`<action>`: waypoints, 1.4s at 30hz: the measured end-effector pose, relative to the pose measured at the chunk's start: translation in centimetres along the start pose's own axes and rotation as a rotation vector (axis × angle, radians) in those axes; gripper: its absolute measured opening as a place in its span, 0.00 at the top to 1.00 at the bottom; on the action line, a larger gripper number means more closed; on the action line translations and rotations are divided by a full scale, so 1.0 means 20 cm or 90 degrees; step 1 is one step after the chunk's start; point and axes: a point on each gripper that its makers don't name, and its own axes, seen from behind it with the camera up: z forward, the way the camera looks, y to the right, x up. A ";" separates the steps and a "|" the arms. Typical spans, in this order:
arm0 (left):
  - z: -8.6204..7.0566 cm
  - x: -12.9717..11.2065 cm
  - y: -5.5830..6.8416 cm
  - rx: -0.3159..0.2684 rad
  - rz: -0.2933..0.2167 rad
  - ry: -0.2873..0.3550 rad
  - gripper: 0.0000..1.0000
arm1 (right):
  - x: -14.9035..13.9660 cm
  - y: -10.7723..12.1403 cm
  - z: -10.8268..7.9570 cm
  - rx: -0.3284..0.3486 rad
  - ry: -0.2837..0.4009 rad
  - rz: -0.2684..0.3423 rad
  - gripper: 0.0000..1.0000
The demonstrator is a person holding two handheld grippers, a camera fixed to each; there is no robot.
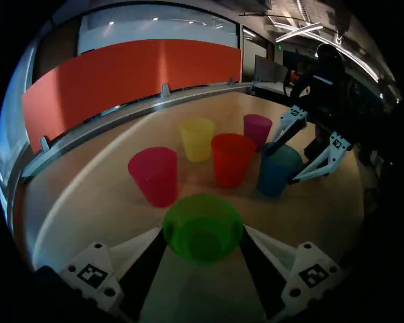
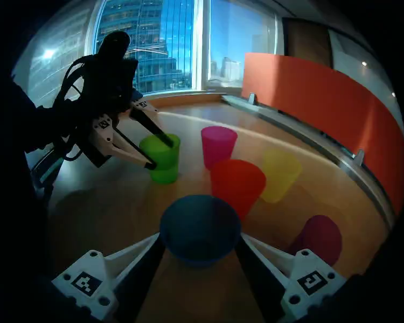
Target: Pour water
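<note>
L tongs (image 1: 203, 230) pinched green cup (image 1: 203, 239) from both sides. R tongs (image 2: 200, 232) likewise pinched blue cup (image 2: 200, 242). Orange cup (image 1: 231, 159) sat on worktop (image 1: 94, 204) nearby.

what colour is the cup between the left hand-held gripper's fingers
The cup is translucent green, clearest in the left gripper view.

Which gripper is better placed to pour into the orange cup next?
Probably the right gripper: its blue cup is right beside the orange cup, while the left gripper holds its green cup farther away.
</note>
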 end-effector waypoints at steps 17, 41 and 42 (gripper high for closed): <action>0.00 -0.03 0.01 -0.005 0.011 -0.007 0.06 | -0.01 0.00 -0.02 -0.008 -0.004 0.007 0.00; -0.15 -0.13 -0.06 0.056 0.028 -0.031 0.03 | -0.08 0.01 -0.20 -0.055 0.009 0.020 0.00; -0.17 -0.13 -0.07 0.061 0.028 -0.031 0.03 | -0.08 0.01 -0.21 -0.058 0.010 0.021 0.00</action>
